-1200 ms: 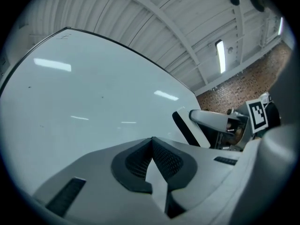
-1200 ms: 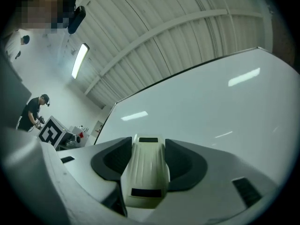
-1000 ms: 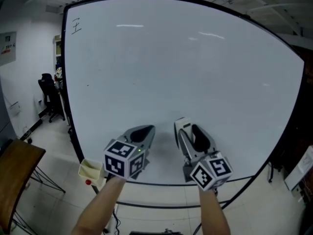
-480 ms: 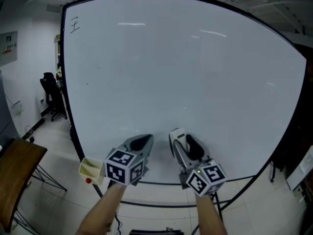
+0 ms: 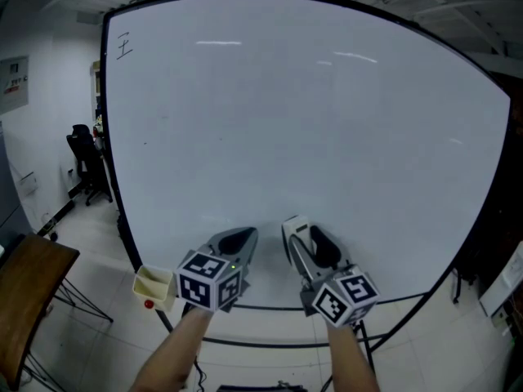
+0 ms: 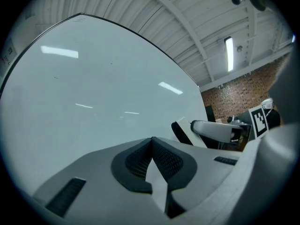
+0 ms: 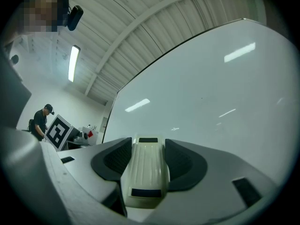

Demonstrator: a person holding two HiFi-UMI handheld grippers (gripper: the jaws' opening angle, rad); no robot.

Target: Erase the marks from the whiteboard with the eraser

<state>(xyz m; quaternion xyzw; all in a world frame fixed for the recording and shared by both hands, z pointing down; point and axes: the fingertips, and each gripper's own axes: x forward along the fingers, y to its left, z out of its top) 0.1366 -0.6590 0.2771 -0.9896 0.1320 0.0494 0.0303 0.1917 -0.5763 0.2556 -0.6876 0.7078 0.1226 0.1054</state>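
Observation:
A large whiteboard (image 5: 310, 129) fills the head view, with a small dark mark (image 5: 124, 45) at its top left corner. My right gripper (image 5: 304, 237) is shut on a cream eraser (image 7: 146, 170), held low in front of the board's lower middle; the eraser (image 5: 292, 229) shows at its tip. My left gripper (image 5: 235, 240) hangs beside it to the left, shut with nothing between its jaws (image 6: 152, 150). From the left gripper view, the eraser (image 6: 191, 134) and right gripper (image 6: 216, 130) appear at the right.
A small cream tray (image 5: 153, 284) with a red item hangs at the board's lower left. A wooden chair (image 5: 29, 292) and a black office chair (image 5: 84, 155) stand on the left. A person (image 7: 41, 121) stands far off in the right gripper view.
Both grippers have dropped slightly lower in front of the board over the last second, the right one shifting a little left; in the last half second they have barely moved.

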